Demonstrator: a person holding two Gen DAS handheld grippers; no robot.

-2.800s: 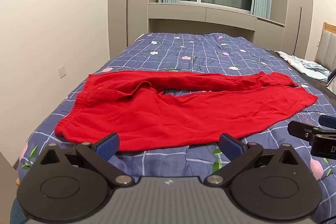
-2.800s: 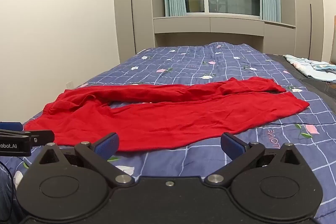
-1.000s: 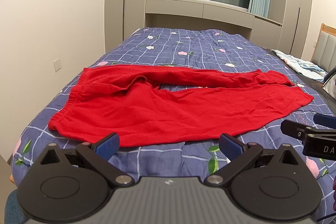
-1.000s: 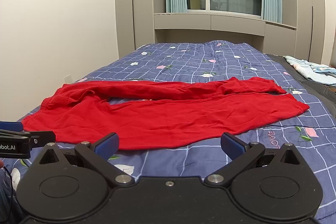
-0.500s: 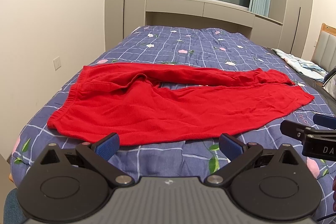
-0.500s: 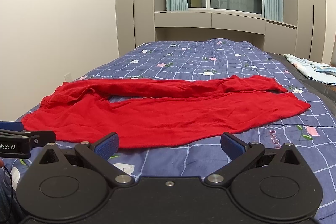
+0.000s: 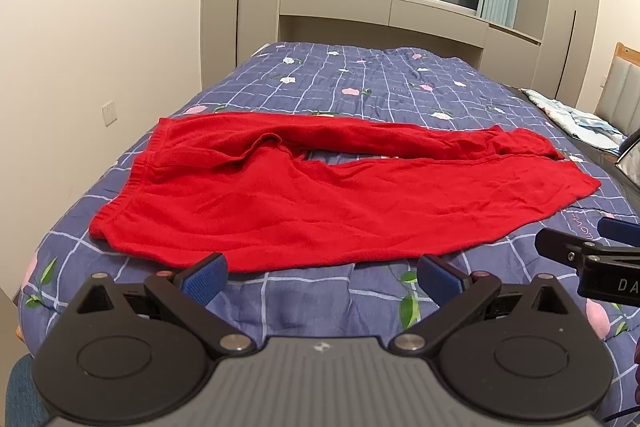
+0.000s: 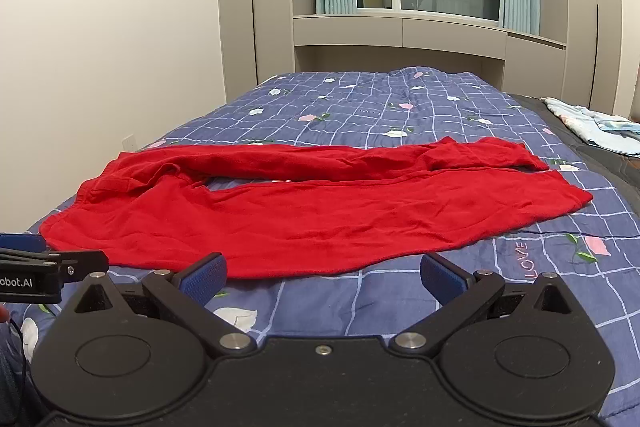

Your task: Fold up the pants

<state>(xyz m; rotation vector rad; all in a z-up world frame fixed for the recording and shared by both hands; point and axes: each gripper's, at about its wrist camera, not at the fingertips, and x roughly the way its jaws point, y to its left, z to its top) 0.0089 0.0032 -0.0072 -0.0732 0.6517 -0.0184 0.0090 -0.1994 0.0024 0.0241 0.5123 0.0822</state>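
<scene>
Red pants (image 7: 320, 195) lie spread flat across the bed, waistband at the left, leg ends at the right; they also show in the right wrist view (image 8: 312, 211). The far leg is bunched and lies apart from the near leg. My left gripper (image 7: 322, 277) is open and empty, just short of the pants' near edge. My right gripper (image 8: 324, 277) is open and empty, at the near edge of the near leg. Each gripper shows at the side of the other's view.
The bed has a blue checked floral quilt (image 7: 380, 79). A light blue cloth (image 8: 592, 127) lies at the bed's far right. A wall runs along the left side, wardrobes and a window stand behind the bed.
Both grippers have shifted slightly relative to the bed and stay open. The pants have not moved.
</scene>
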